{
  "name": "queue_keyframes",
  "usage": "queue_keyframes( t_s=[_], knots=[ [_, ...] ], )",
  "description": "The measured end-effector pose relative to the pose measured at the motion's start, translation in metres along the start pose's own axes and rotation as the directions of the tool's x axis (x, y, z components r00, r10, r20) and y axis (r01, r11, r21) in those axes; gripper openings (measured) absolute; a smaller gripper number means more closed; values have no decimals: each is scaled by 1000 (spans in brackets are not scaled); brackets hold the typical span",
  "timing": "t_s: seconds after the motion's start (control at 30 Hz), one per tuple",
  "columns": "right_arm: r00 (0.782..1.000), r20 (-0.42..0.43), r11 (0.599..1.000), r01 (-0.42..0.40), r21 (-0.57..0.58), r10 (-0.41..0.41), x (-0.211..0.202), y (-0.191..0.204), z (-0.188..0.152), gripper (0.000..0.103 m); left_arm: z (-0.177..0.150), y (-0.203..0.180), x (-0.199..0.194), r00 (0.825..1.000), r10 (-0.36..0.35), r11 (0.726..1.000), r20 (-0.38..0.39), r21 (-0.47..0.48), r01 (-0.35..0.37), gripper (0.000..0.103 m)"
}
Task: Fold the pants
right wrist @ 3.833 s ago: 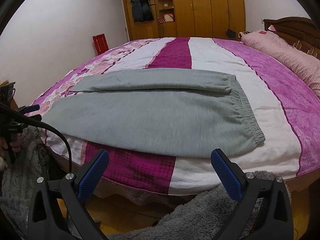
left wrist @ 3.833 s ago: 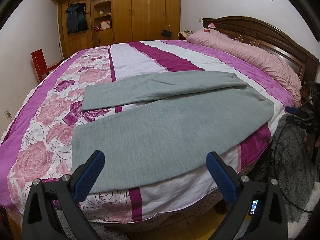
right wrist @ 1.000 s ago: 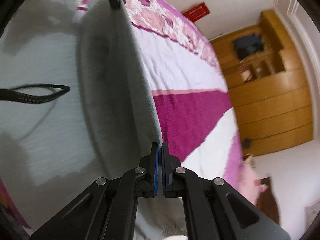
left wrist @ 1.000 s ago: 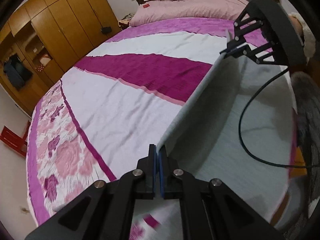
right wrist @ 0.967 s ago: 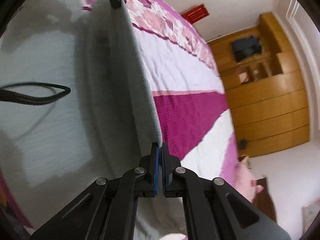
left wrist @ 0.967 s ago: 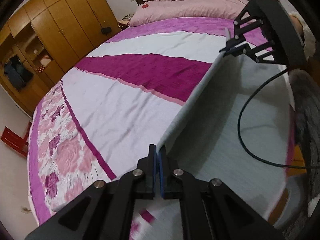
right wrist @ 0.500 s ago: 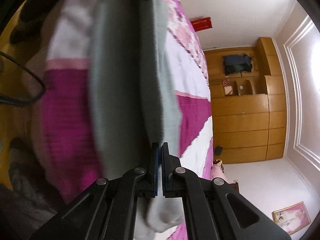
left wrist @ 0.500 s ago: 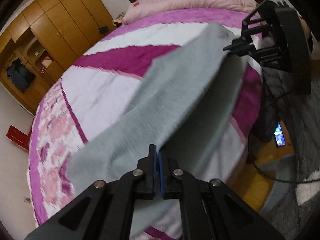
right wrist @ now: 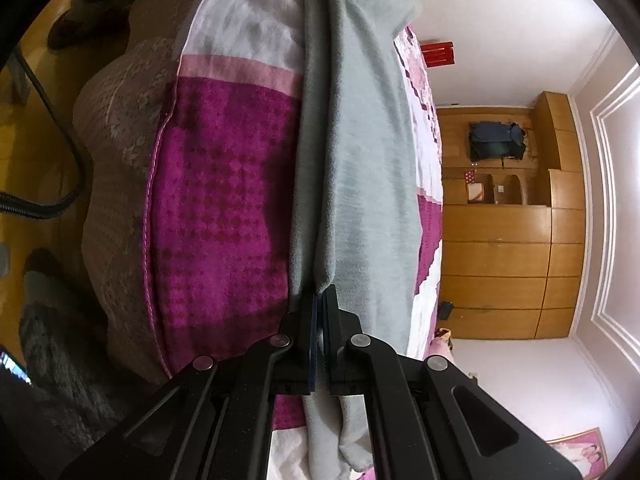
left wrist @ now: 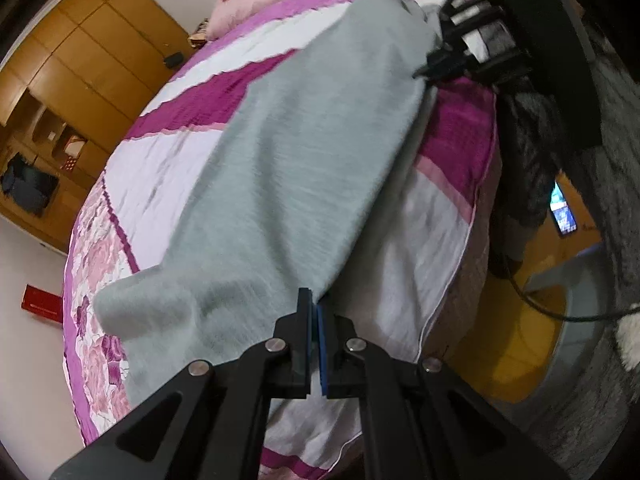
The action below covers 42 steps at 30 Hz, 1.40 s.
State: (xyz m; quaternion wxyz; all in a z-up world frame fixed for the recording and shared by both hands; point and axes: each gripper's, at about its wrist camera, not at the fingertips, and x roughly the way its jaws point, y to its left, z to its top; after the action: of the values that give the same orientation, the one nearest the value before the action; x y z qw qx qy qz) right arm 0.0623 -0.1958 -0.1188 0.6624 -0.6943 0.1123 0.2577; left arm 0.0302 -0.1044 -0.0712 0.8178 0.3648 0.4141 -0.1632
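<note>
Now both tongs, left (left wrist: 316,312) and right (right wrist: 320,300), clamp the grey pants (left wrist: 304,152).

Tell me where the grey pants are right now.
The grey pants lie along the bed's near edge, one edge clamped between the left tool and the right tool.

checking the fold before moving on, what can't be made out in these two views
- Left wrist view: the pants are motion-blurred; their lower layer is hidden under the top one.
- Right wrist view: the waistband end is cut off behind the right hand-held gripper.
- Both views: the bed is only partly shown.
</note>
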Motion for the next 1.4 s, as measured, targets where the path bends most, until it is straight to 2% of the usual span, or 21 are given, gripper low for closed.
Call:
queue_keyframes(
  t_s=[0.13, 0.17, 0.2, 0.23, 0.27, 0.33, 0.37, 0.43, 0.5, 0.53, 0.6, 0.67, 0.77, 0.8, 0.87, 0.9, 0.97, 1.07, 1.13, 1.3, 1.4],
  knots=[
    [998, 19, 983, -63, 171, 60, -4, -31, -1, 3, 0, -1, 5, 1000, -2, 1000, -7, -28, 2, 2],
    [993, 41, 954, -115, 275, 108, -7, -48, -6, 6, 0, 3, 3, 1000, -15, 998, -1, -68, 15, 3],
    [987, 69, 916, -161, 367, 146, -11, -62, -13, 18, 0, 8, -2, 1000, -30, 994, 8, -103, 31, 9],
    [974, 121, 834, -226, 503, 190, -16, -83, -26, 31, -2, 10, -7, 999, -46, 990, 18, -131, 48, 15],
    [963, 164, 754, -271, 598, 215, -19, -96, -40, 34, -3, 13, -15, 998, -56, 984, 38, -167, 62, 18],
    [930, 266, 490, -360, 794, 252, -16, -130, -86, 37, -3, 14, -29, 996, -43, 978, 81, -202, 58, 33],
    [920, 300, 320, -371, 872, 251, -8, -145, -120, 37, -2, 15, -33, 995, -35, 977, 98, -207, 54, 37],
    [928, 287, 130, -324, 937, 239, 7, -159, -169, 37, 3, 12, -37, 992, -12, 978, 123, -204, 37, 43],
    [939, 232, -14, -236, 972, 253, 30, -164, -219, 37, 8, 8, -29, 993, -20, 981, 116, -191, 42, 43],
    [940, 214, -56, -207, 977, 266, 39, -164, -234, 37, 12, 6, -19, 995, -9, 983, 95, -180, 26, 43],
    [915, 249, -181, -199, 963, 319, 61, -164, -264, 37, 16, 5, -6, 997, 11, 985, 72, -171, 2, 43],
    [893, 284, -257, -200, 945, 349, 73, -155, -284, 37, 17, 4, 3, 998, 5, 984, 66, -180, 8, 43],
    [867, 310, -318, -190, 929, 390, 91, -150, -298, 37, 15, 7, 6, 997, -18, 979, 75, -204, 33, 35],
    [862, 319, -331, -191, 924, 393, 94, -148, -298, 37, 15, 8, 4, 996, -32, 976, 83, -211, 49, 20],
    [865, 311, -331, -182, 926, 394, 98, -148, -303, 37, 14, 9, 0, 995, -33, 975, 90, -216, 52, 12],
    [868, 306, -325, -180, 928, 392, 101, -147, -303, 37, 14, 9, -2, 995, -31, 975, 90, -214, 50, 8],
    [869, 320, -304, -211, 929, 377, 102, -150, -298, 19, 13, 13, -3, 995, -39, 972, 88, -226, 58, 5],
    [885, 273, -222, -200, 954, 378, 90, -146, -294, 16, 10, 17, -5, 995, -48, 966, 93, -249, 70, 3],
    [893, 255, -193, -195, 962, 370, 83, -149, -293, 16, 11, 19, -8, 994, -51, 968, 92, -242, 72, 2],
    [895, 259, -213, -191, 958, 362, 62, -158, -309, 16, 14, 13, -14, 996, -35, 980, 82, -191, 50, 2],
    [883, 245, -179, -187, 966, 401, 66, -153, -308, 16, 14, 11, -9, 997, -34, 984, 67, -174, 46, 3]
  ],
)
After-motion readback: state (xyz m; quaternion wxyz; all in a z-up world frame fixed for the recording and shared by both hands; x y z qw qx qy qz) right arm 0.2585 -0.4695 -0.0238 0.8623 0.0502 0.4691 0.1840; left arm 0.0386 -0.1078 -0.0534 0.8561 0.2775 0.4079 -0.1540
